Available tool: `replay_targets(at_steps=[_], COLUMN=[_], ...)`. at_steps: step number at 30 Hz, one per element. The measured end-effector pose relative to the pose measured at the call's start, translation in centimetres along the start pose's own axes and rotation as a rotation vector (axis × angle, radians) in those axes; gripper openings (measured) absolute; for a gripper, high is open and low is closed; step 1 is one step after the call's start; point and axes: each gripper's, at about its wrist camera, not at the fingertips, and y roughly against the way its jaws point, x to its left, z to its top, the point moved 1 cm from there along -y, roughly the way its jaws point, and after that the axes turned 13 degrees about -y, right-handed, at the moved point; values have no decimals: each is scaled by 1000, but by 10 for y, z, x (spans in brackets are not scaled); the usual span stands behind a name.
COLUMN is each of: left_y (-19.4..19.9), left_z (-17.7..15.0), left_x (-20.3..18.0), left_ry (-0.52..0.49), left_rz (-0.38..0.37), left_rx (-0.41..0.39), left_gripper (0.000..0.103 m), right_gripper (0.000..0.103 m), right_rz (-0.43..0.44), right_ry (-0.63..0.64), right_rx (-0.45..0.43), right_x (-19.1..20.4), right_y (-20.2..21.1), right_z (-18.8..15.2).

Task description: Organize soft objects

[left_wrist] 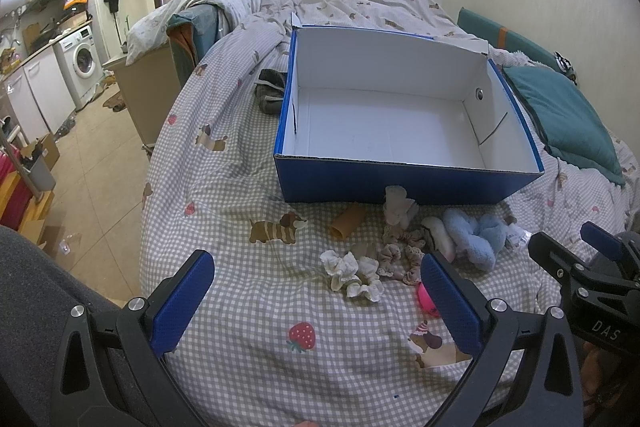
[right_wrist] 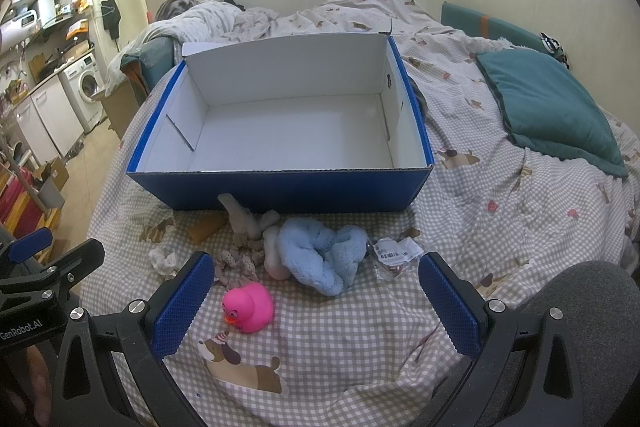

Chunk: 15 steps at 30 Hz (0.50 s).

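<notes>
An empty blue cardboard box (left_wrist: 408, 183) with a white inside stands on the checked bedspread; it also shows in the right wrist view (right_wrist: 280, 191). In front of it lie soft items: a white scrunchie (left_wrist: 352, 273), beige scrunchies (left_wrist: 400, 251), a cream cloth (left_wrist: 398, 205), a light blue plush (left_wrist: 476, 235) (right_wrist: 320, 253), a pink rubber duck (right_wrist: 249, 307) and a tan roll (left_wrist: 348, 223). My left gripper (left_wrist: 316, 303) is open and empty, hovering short of the white scrunchie. My right gripper (right_wrist: 314, 303) is open and empty, with the duck just inside its left finger.
A teal pillow (right_wrist: 556, 111) lies on the bed to the right. A dark sock (left_wrist: 270, 91) lies left of the box. A clear plastic packet (right_wrist: 394, 253) lies right of the plush. The bed's left edge drops to a tiled floor (left_wrist: 100, 163).
</notes>
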Motion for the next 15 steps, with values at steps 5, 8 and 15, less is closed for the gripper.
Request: replay_targets(at_steps=[5, 8, 15], left_y=[0, 0, 0], left_z=[0, 0, 0], left_x=[0, 0, 0], left_ry=[-2, -1, -1], left_rz=[1, 1, 1], left_rx=[-1, 0, 0], left_gripper=[103, 103, 103], right_gripper=[103, 103, 103], right_rz=[0, 0, 0], right_ry=[0, 0, 2], right_rx=[1, 1, 1], right_x=[0, 0, 1], right_y=[0, -1, 0], right_z=[0, 0, 0])
